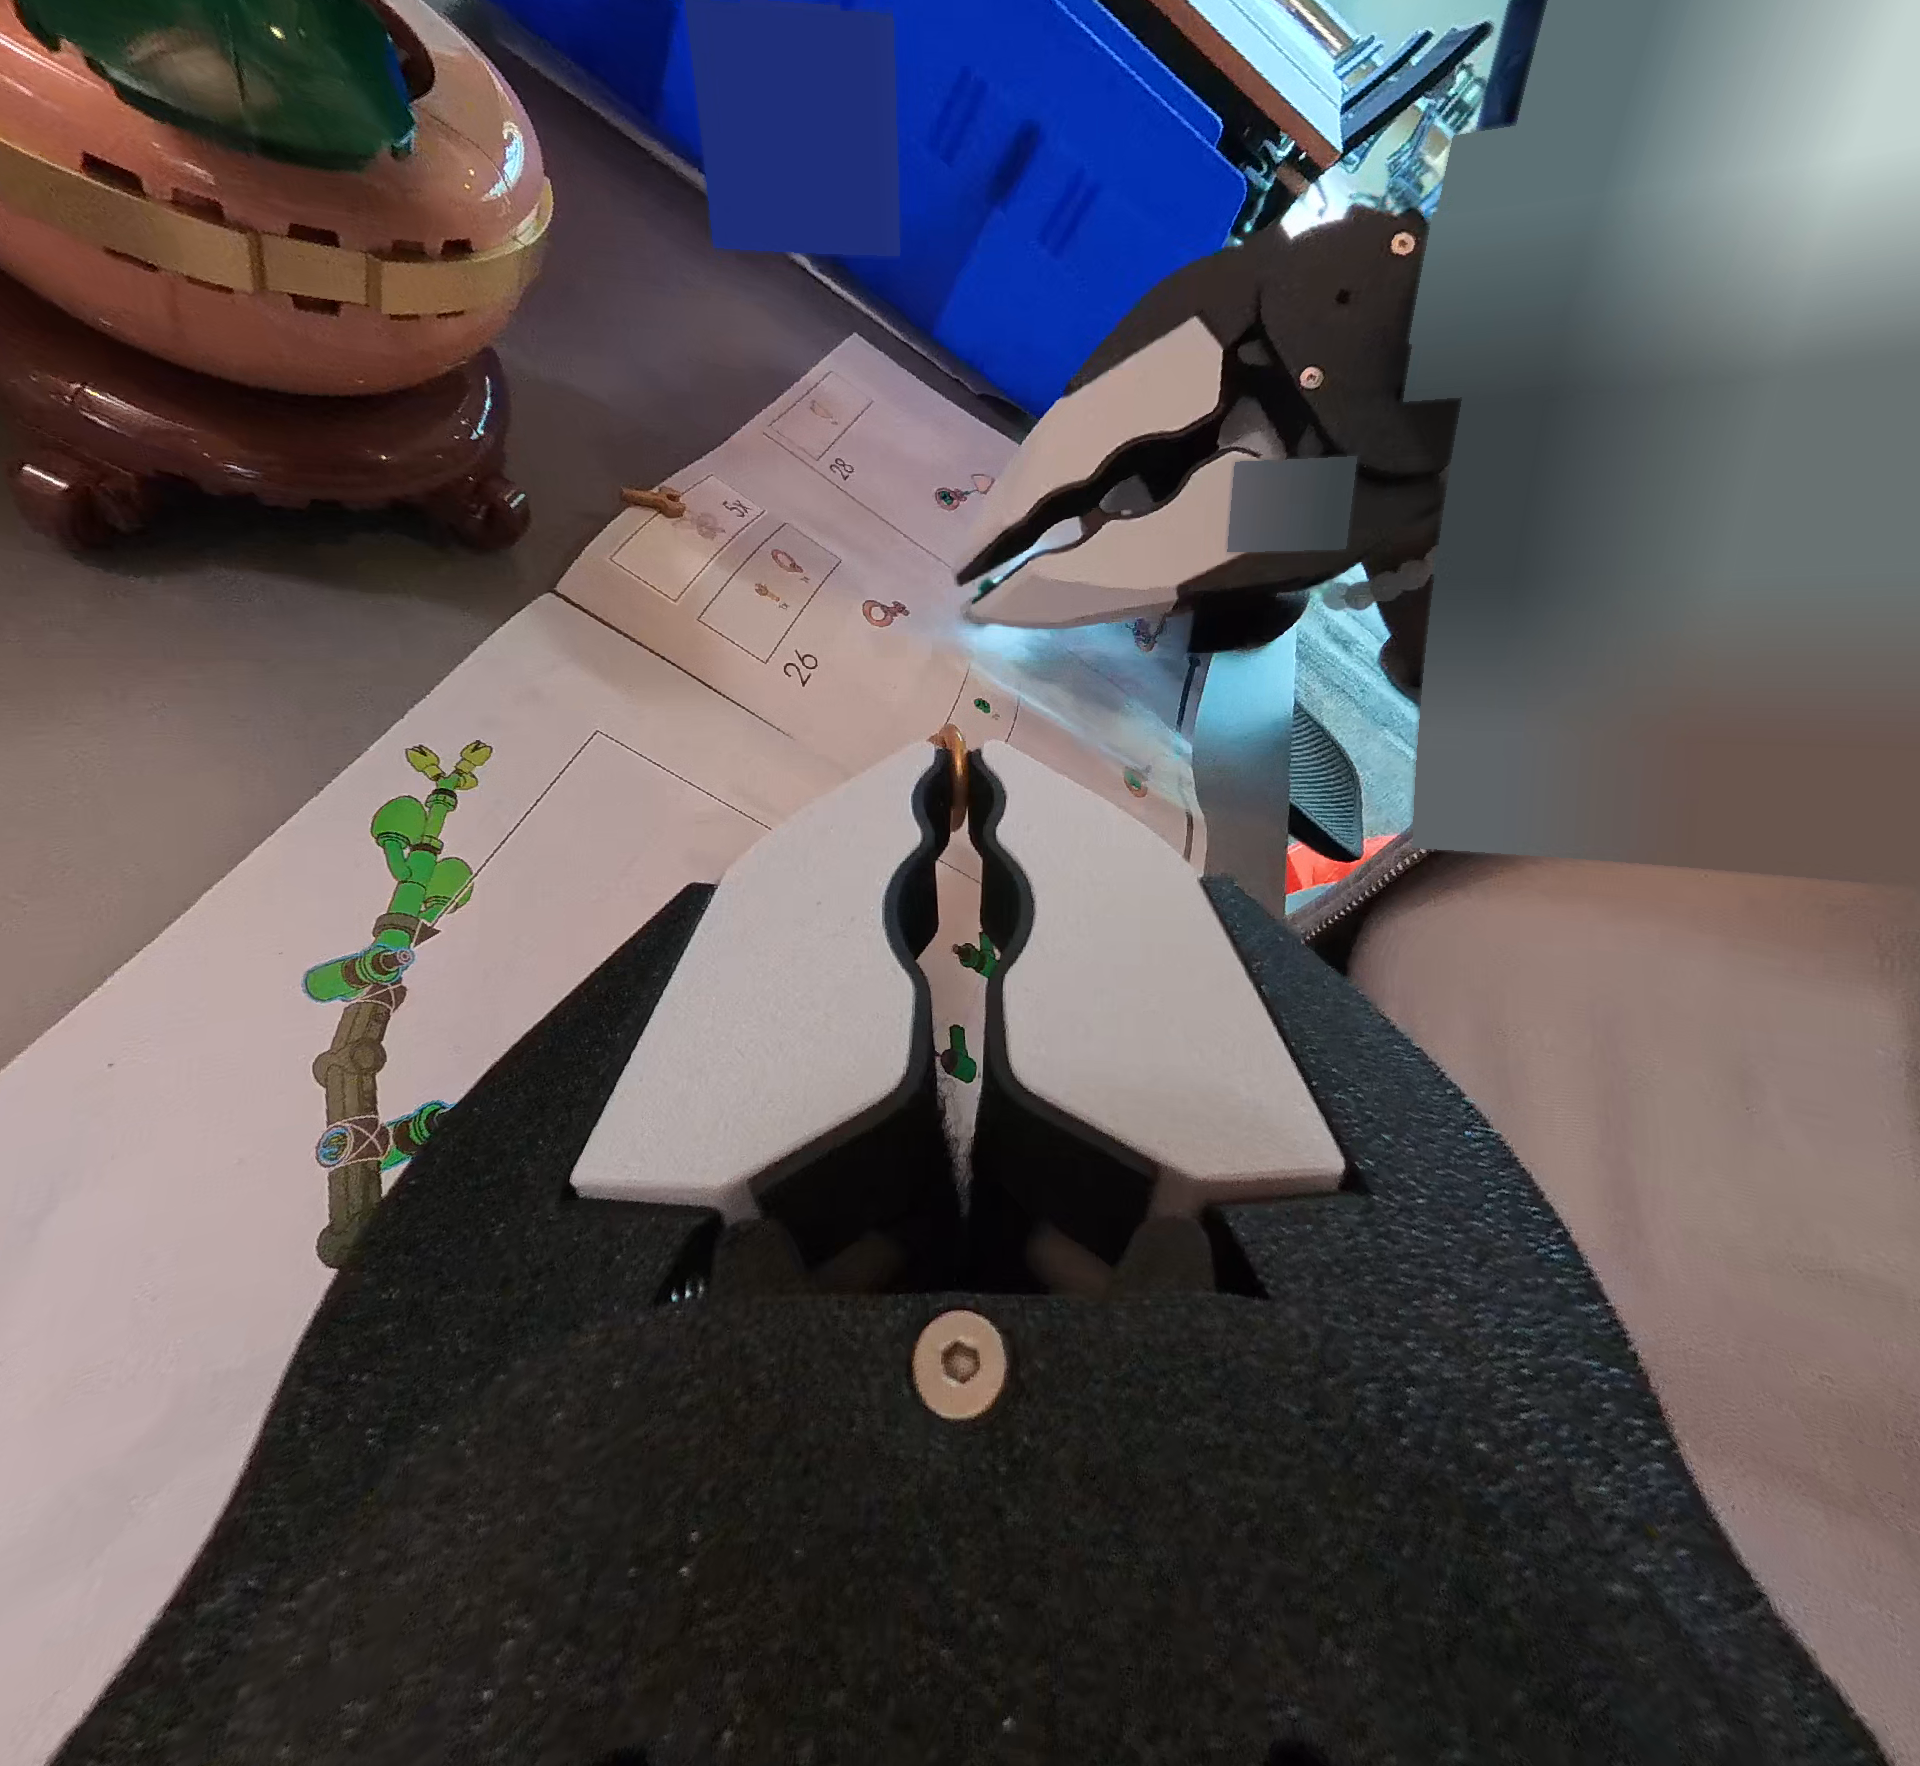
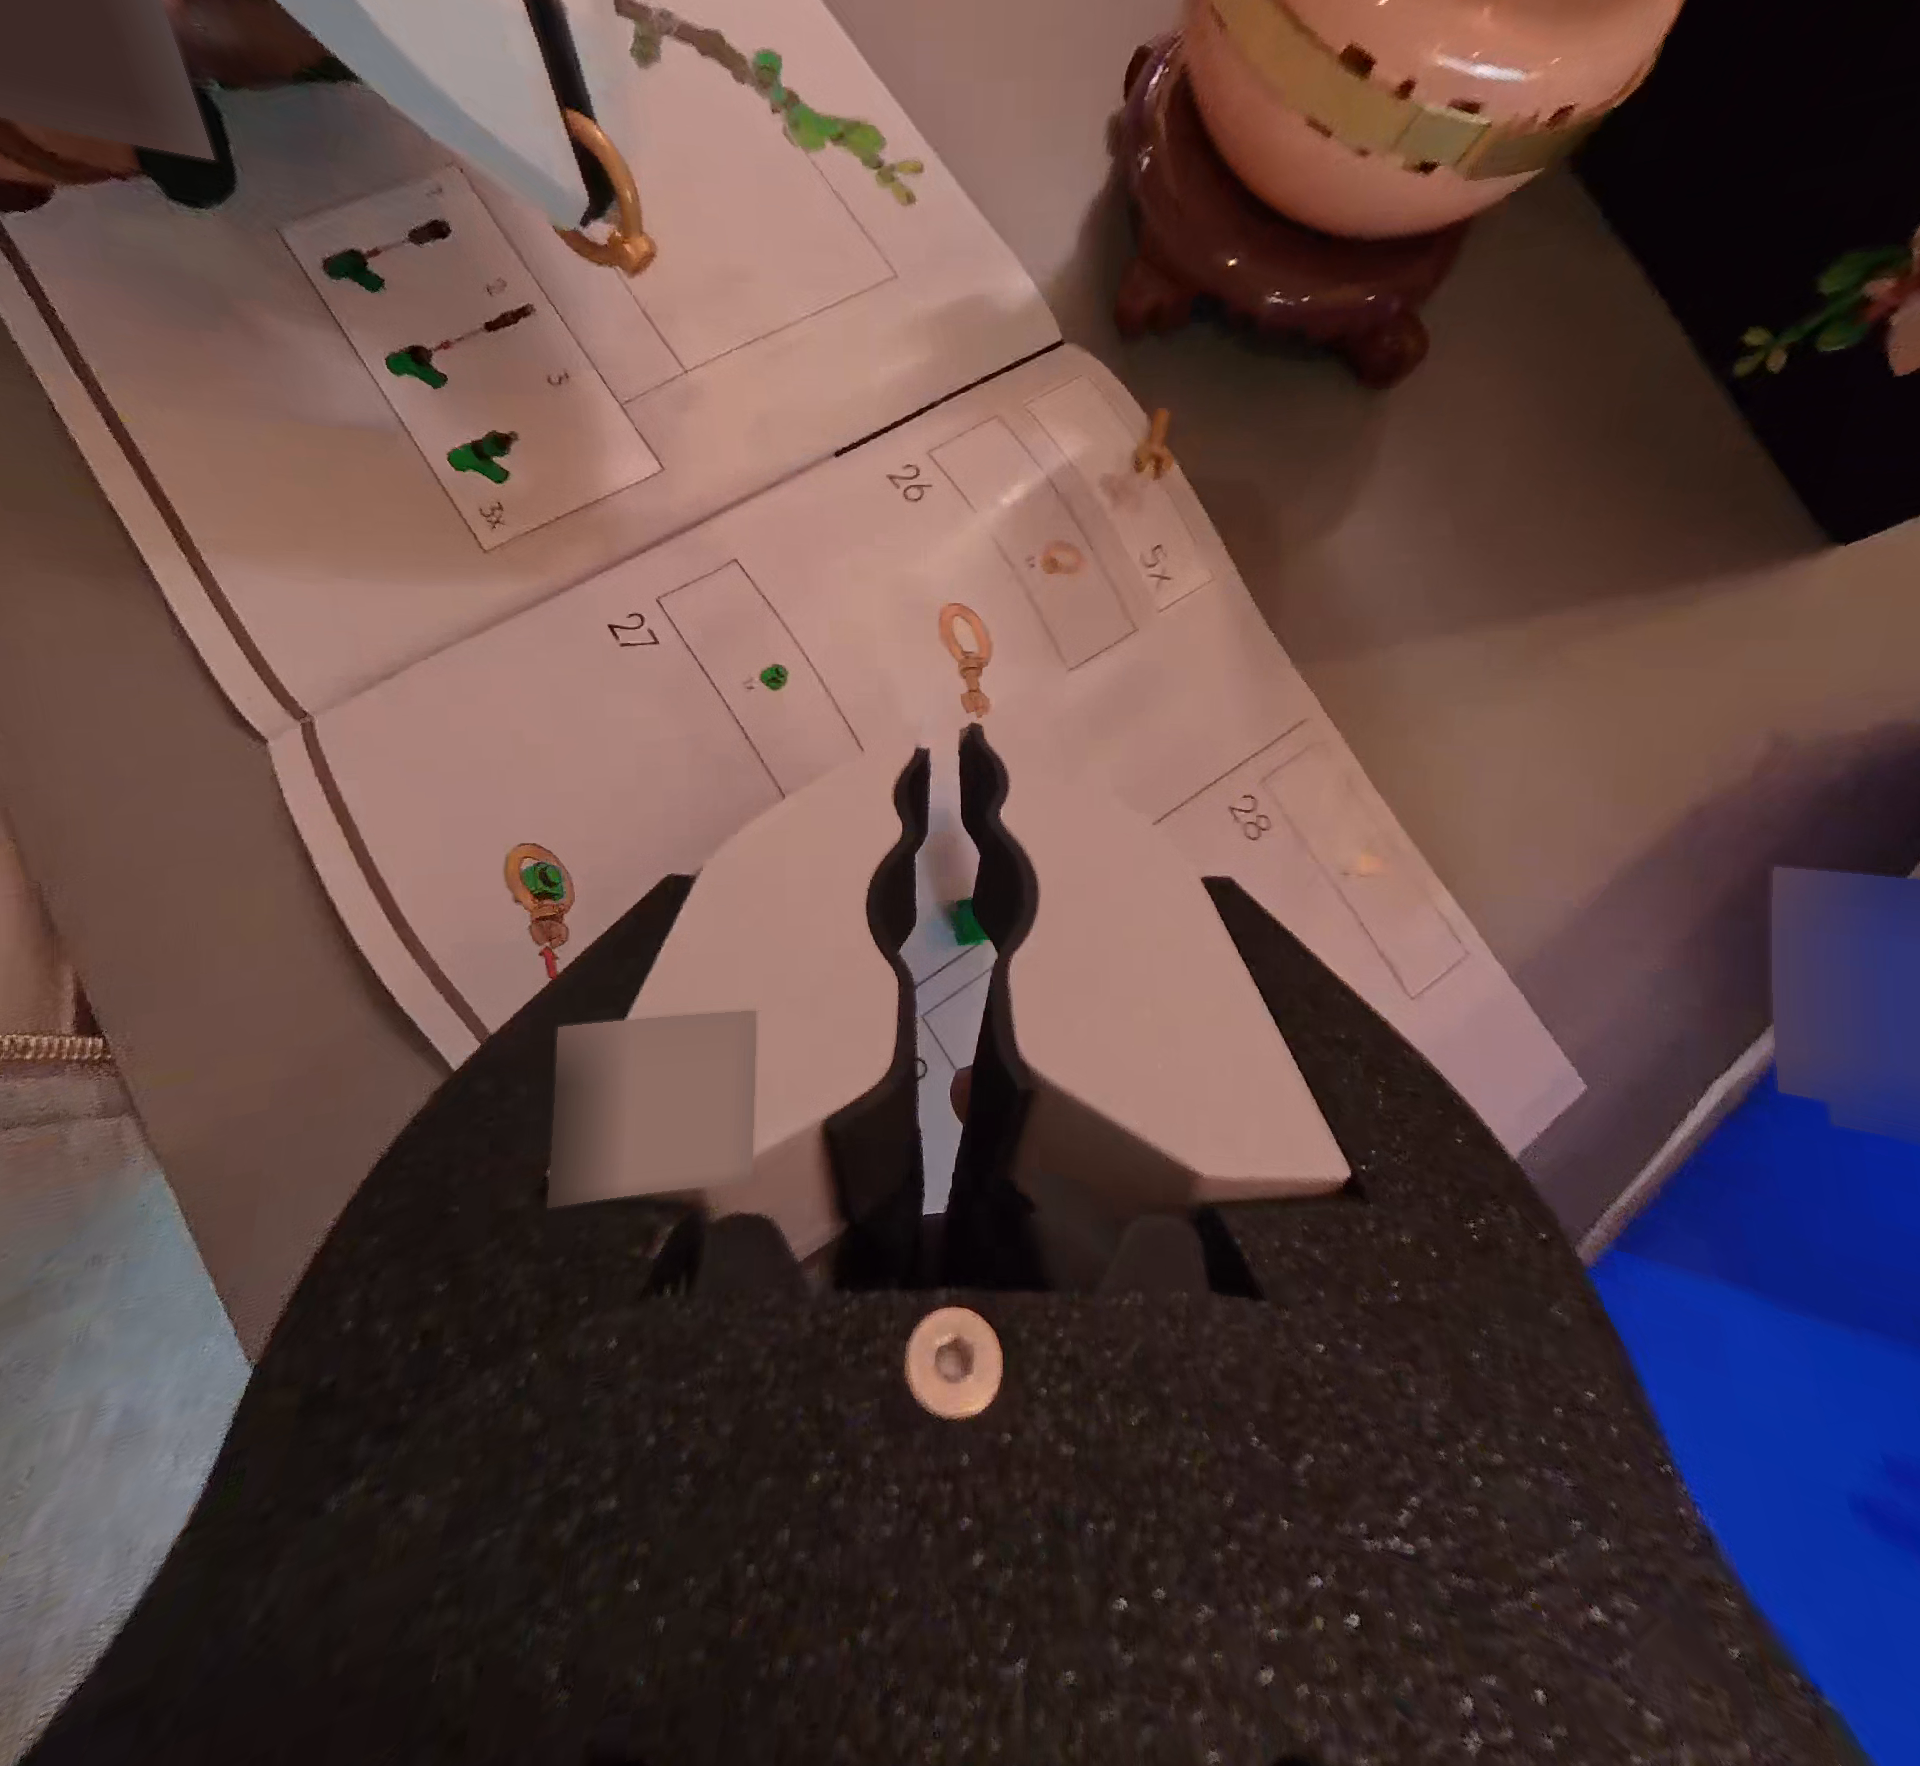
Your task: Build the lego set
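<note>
My left gripper (image 1: 954, 752) is shut on a small gold ring piece (image 1: 954, 778) and holds it above the open instruction booklet (image 1: 623, 729). The ring also shows at the left gripper's tip in the right wrist view (image 2: 608, 204). My right gripper (image 2: 945, 740) hovers over the booklet (image 2: 727, 428), its jaws nearly together with a narrow gap. A small green bit (image 2: 966, 921) shows between its fingers; I cannot tell whether it is held or printed on the page. In the left wrist view the right gripper (image 1: 968, 594) is ahead and to the right of the ring.
A pink brick-built pot (image 1: 260, 262) with green leaves (image 1: 208, 2) stands on a brown base at the far left (image 2: 1403, 85). A loose tan piece (image 2: 1153, 449) lies on the booklet's edge. Blue bins (image 1: 987, 158) stand behind. A person's sleeve (image 1: 1662, 1197) is at right. The grippers' ends are close to 10 centimetres from one another. About 11 centimetres separates my left fingertips from the pink brick-built pot (image 1: 260, 262).
</note>
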